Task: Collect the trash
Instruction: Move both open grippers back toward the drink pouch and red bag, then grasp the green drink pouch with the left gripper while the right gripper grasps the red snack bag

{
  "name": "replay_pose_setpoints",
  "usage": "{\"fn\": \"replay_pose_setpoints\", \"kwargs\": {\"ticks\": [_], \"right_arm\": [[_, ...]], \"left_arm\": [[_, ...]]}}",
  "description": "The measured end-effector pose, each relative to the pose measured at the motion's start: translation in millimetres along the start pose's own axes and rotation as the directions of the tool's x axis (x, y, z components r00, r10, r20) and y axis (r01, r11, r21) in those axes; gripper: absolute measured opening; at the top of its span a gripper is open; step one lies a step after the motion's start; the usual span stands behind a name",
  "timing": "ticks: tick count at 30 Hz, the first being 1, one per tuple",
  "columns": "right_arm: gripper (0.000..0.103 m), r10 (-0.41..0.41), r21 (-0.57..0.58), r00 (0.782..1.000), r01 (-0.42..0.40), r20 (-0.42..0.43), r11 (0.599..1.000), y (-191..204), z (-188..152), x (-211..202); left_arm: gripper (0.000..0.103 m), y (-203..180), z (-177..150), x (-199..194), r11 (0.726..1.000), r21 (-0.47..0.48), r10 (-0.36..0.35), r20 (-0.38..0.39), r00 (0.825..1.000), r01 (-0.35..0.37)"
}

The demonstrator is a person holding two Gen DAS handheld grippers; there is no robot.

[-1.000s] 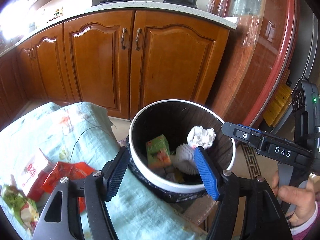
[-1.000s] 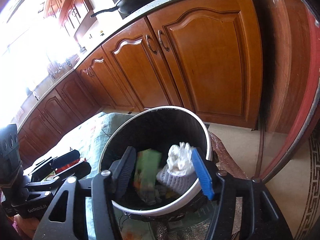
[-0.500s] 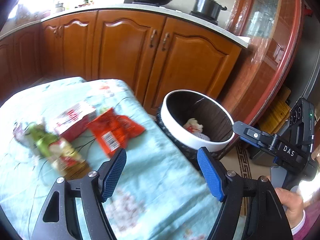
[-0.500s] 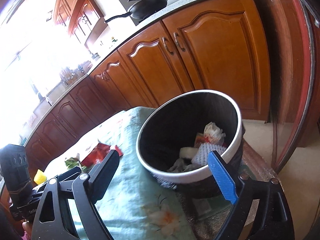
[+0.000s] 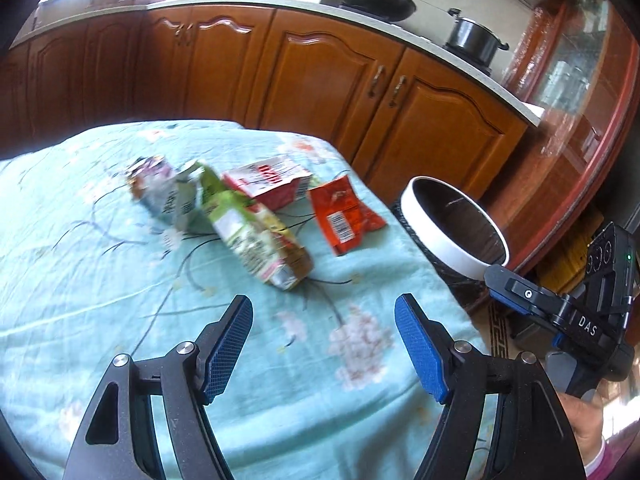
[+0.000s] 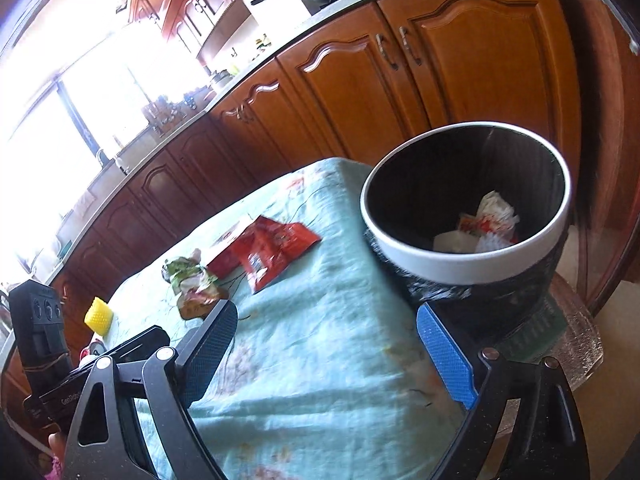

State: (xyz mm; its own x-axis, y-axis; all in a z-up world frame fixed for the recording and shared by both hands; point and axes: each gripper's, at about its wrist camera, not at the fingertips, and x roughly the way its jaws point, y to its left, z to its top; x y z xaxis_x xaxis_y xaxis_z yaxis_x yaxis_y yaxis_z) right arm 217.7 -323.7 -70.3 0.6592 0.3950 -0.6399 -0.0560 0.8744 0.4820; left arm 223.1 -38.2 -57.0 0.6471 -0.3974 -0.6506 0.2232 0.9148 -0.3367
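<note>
A kitchen with wooden cabinets point(image 5: 332, 80) is seen behind a counter point(image 5: 80, 280) draped in a pale blue floral cloth; the left hand-held gripper point(image 5: 324, 344) is held above the cloth, jaws apart and empty; the right hand-held gripper point(image 6: 326, 344) is spread wide, nothing between its pads; ahead lie a green carton point(image 5: 256, 236), a red wrapper point(image 5: 340, 216), a red-and-white box point(image 5: 268, 184) and a blurred crumpled carton point(image 5: 164, 192); the white-rimmed bin point(image 6: 472, 268) stands just beside the counter's edge, crumpled paper point(image 6: 496, 212) inside; a yellow object point(image 6: 99, 315) is partly hidden.

left gripper point(image 5: 324, 344): black frame, blue textured jaws, silver screws | right gripper point(image 6: 326, 354): same | pink sleeve point(image 5: 600, 458)
</note>
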Motion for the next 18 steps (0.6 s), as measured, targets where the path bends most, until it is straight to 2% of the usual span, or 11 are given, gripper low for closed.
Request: {"fn": "replay_pose_setpoints", "kwargs": {"ticks": [9, 18], "right_arm": [[0.093, 0.017, -0.067, 1.000, -0.019, -0.027, 0.998, 31, -9, 17], [0.093, 0.024, -0.098, 0.998, -0.030, -0.059, 0.995, 40, 2, 39]], "left_arm": [[0.073, 26, -2, -17, 0.997, -0.075, 0.035, 0.003, 0.999, -0.034], [0.073, 36, 22, -5, 0.993, -0.116, 0.034, -0.003, 0.999, -0.034]]}}
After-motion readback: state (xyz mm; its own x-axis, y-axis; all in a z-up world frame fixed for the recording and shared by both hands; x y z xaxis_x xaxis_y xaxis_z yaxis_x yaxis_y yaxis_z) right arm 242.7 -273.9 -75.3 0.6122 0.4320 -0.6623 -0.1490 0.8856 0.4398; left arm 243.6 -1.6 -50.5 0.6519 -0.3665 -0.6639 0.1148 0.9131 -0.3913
